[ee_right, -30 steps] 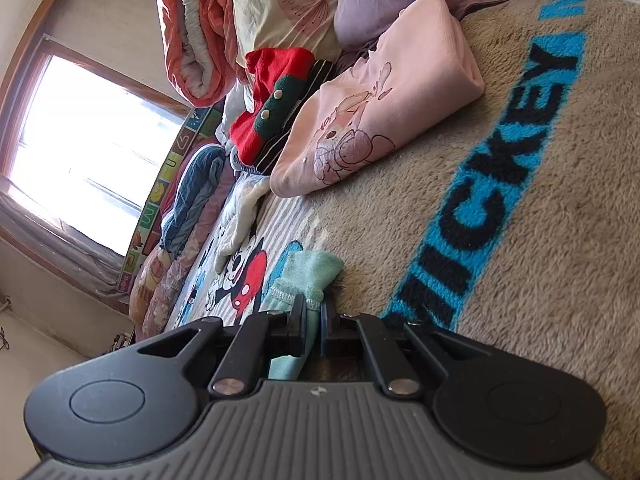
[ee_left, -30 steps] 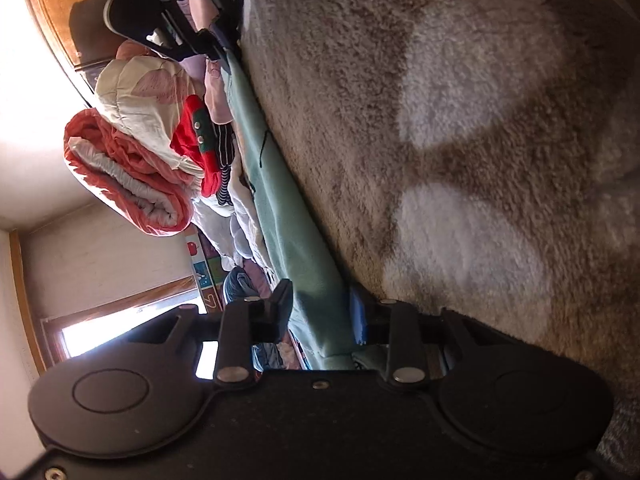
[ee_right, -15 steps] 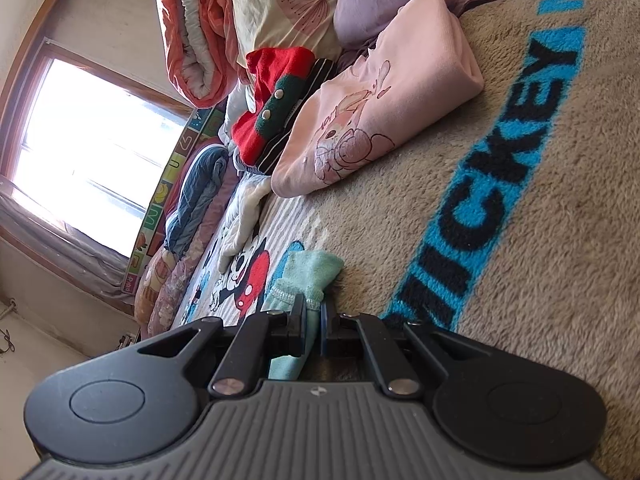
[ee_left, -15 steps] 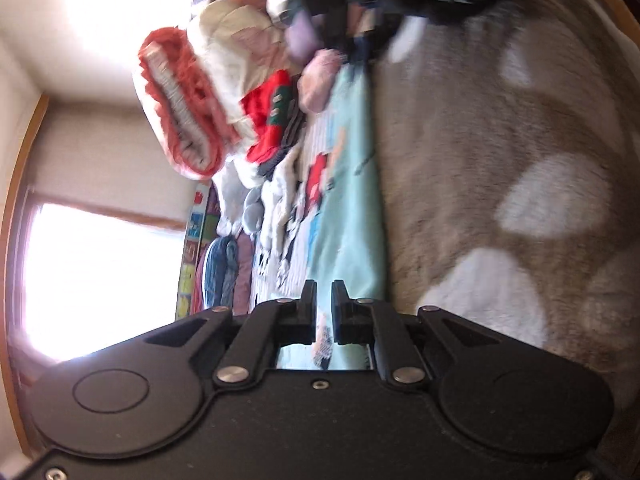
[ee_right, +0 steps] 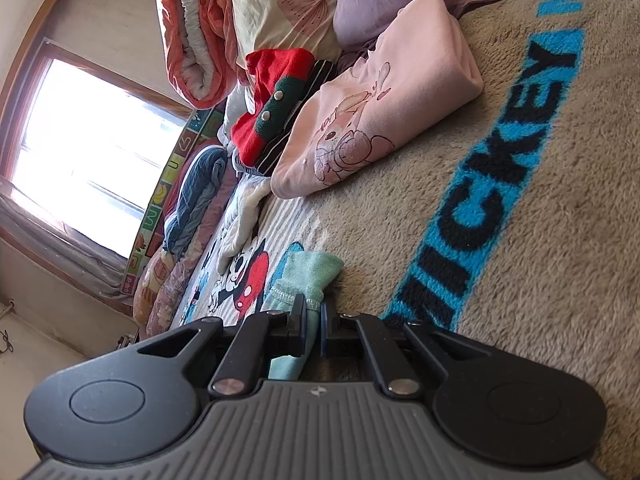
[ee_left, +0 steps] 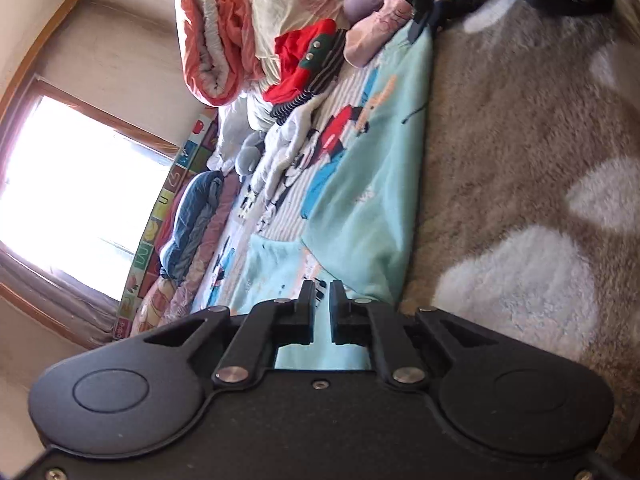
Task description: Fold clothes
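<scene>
Mint-green cartoon-print garment (ee_left: 372,184) — spread flat on fuzzy blanket (ee_left: 520,140), cuff (ee_right: 308,276) bunched.

Your spread garment (ee_left: 372,184) lies on the blanket (ee_left: 520,160), its cuff (ee_right: 308,276) before your right gripper (ee_right: 314,312). Beyond it, a folded top (ee_right: 380,100) rests beside stacked clothes (ee_right: 276,108); rolled bedding (ee_right: 192,32), perhaps quilts, sits behind by the window (ee_right: 80,152).

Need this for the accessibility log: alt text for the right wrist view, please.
The right gripper has its jaws shut on the cuffed edge of a mint-green garment lying on a beige fleece blanket lettered "MICKEY". Behind it sit a folded pink sweatshirt, a red knit garment and rolled bedding, with a bright window at left.
</scene>
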